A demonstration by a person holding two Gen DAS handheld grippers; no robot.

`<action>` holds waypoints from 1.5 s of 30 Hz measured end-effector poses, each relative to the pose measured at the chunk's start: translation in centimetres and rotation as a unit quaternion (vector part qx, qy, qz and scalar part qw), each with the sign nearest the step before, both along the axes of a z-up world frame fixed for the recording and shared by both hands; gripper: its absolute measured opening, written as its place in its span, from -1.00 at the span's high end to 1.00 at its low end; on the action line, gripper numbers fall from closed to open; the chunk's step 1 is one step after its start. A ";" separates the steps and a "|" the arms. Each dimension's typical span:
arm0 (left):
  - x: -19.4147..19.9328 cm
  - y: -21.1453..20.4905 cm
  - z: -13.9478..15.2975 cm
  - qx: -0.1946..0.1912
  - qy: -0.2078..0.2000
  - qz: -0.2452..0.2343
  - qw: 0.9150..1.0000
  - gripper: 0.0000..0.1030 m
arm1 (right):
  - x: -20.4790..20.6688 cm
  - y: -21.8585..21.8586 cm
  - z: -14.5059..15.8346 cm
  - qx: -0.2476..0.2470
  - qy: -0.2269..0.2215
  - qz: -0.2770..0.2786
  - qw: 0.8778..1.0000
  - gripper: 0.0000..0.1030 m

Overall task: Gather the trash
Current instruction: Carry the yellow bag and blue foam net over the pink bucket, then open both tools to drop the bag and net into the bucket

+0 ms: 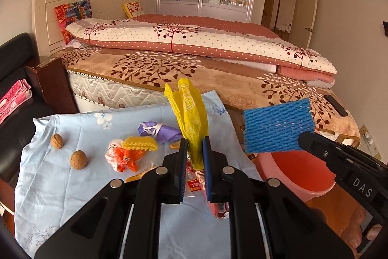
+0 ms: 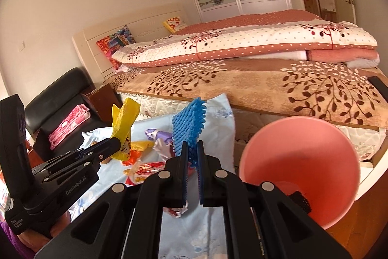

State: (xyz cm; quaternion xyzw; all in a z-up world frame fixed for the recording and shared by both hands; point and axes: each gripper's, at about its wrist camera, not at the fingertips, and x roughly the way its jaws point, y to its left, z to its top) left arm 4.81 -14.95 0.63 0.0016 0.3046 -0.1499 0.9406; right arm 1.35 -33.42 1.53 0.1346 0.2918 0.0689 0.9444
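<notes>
Both pieces gripped, drop into pink bin (image 2: 334,137) pending

Left gripper (image 1: 195,145) is clamped on yellow bag (image 1: 191,113), right gripper (image 2: 192,149) on blue foam net (image 2: 188,123); each should be centred above the bin at right before release

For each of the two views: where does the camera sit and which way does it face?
Left wrist: on the left claw, facing the bed; it pinches a yellow bag; right claw at right.
Right wrist: on the right claw, facing the bed, pinching blue foam netting; left claw at left.
Shared: pink bin, blue cloth.
</notes>
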 end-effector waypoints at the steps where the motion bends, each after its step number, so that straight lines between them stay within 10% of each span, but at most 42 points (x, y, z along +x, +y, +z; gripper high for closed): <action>1: 0.1 -0.5 0.0 0.001 0.000 -0.005 1.000 0.77 | 0.0 -0.5 -0.1 0.000 0.001 -0.008 1.000 0.88; 26: 0.3 -12.4 -3.1 0.013 0.031 -0.144 0.989 0.77 | -0.7 -9.9 -4.4 -0.002 0.068 -0.141 0.988 0.88; 45: 2.0 -16.7 -6.7 0.044 0.077 -0.163 0.983 0.77 | -0.2 -12.1 -7.8 -0.015 0.123 -0.163 0.979 0.88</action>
